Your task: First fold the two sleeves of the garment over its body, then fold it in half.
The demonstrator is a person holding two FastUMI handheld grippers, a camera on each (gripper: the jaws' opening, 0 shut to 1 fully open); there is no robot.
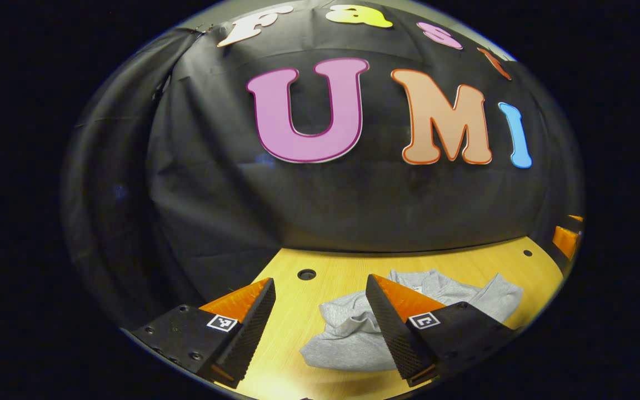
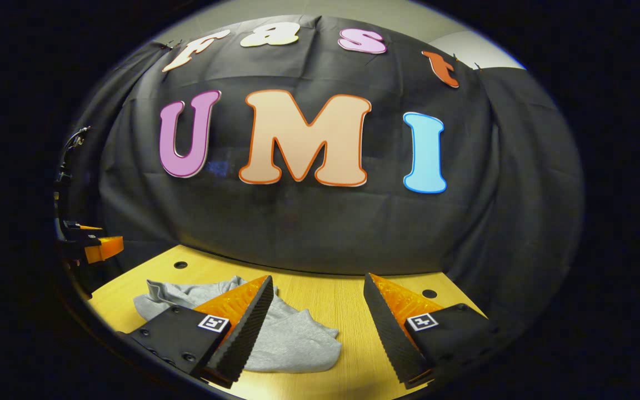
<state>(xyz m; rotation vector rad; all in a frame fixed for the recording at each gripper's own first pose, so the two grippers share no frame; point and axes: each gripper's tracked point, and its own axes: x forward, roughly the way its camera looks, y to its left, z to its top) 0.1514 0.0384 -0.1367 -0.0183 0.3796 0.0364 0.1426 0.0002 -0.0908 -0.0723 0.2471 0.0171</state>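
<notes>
A grey garment (image 1: 353, 333) lies crumpled on the wooden table (image 1: 320, 289), right of centre in the left gripper view, partly hidden behind one finger. My left gripper (image 1: 323, 328) hangs open above the table, its fingers wide apart, the cloth just to the right of the gap. The same garment (image 2: 292, 339) sits at lower left in the right gripper view, partly covered by a finger. My right gripper (image 2: 317, 328) is open over bare wood to the right of the garment, holding nothing. The other gripper (image 2: 95, 244) shows at the far left edge there.
The table has round holes (image 1: 306, 274) near its back edge, where the black cloth wall (image 1: 353, 211) drops close behind. Another hole (image 2: 429, 293) lies at the right. An orange gripper part (image 1: 567, 239) shows at the far right edge.
</notes>
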